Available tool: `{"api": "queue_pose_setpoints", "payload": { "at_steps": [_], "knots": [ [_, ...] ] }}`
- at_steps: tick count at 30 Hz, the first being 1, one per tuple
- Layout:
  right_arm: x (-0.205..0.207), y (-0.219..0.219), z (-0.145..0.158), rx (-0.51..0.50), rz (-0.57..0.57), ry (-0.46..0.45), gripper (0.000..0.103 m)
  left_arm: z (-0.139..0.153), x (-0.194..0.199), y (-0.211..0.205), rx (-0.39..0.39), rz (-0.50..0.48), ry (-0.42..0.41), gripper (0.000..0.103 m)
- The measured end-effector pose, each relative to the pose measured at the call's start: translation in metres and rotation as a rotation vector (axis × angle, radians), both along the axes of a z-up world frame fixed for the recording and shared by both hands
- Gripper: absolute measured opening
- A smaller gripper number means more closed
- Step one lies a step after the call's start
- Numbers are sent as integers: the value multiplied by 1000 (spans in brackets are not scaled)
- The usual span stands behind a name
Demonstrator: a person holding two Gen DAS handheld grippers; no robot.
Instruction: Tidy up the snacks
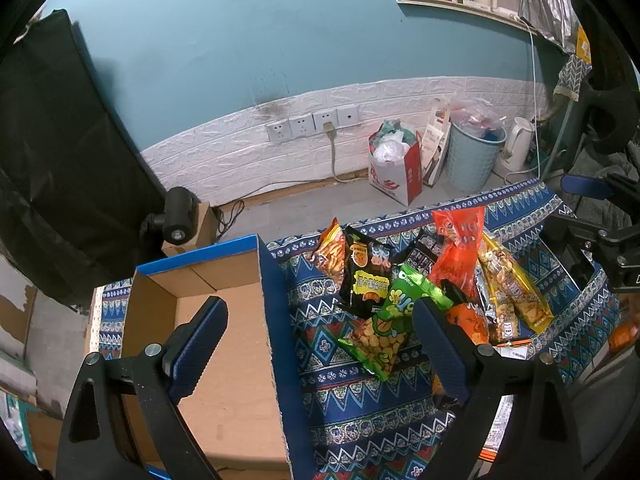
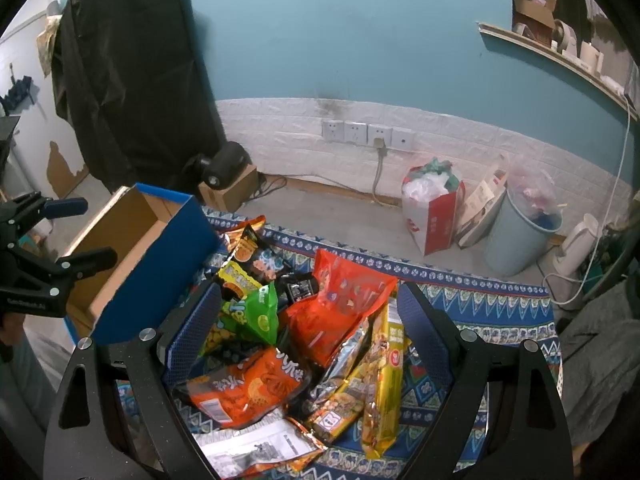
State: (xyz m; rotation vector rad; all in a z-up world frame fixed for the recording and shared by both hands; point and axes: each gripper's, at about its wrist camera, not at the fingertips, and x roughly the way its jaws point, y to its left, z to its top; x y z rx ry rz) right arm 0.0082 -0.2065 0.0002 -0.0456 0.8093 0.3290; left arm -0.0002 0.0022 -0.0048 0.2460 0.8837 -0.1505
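A pile of snack bags lies on a blue patterned cloth [image 1: 360, 420]: a green bag [image 1: 386, 332], a black bag [image 1: 366, 276], a red bag [image 1: 458, 252], yellow bags [image 1: 516, 292]. An open cardboard box with blue outer walls [image 1: 224, 344] stands left of the pile. My left gripper [image 1: 320, 320] is open and empty, above the box's right wall. My right gripper [image 2: 310, 312] is open and empty, over the pile, above the green bag [image 2: 256, 316], the red bag [image 2: 340, 312], an orange bag [image 2: 248, 392] and yellow bags [image 2: 384, 376]. The box [image 2: 148, 256] is at left.
A small black camera [image 1: 178, 220] stands behind the box. On the floor by the wall are a red-and-white paper bag [image 1: 396, 168], a light blue bin [image 1: 472, 156] and a white kettle [image 1: 516, 148]. A black drape [image 1: 52, 152] hangs at left.
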Motion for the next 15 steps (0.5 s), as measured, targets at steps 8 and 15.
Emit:
{"api": "queue_pose_setpoints", "payload": {
  "at_steps": [8, 15],
  "knots": [
    [0, 1, 0, -1, 1, 4, 88, -1, 0, 1, 5, 2, 2, 95],
    [-1, 0, -1, -3, -3, 7, 88, -4, 1, 1, -6, 5, 14, 95]
  ]
}}
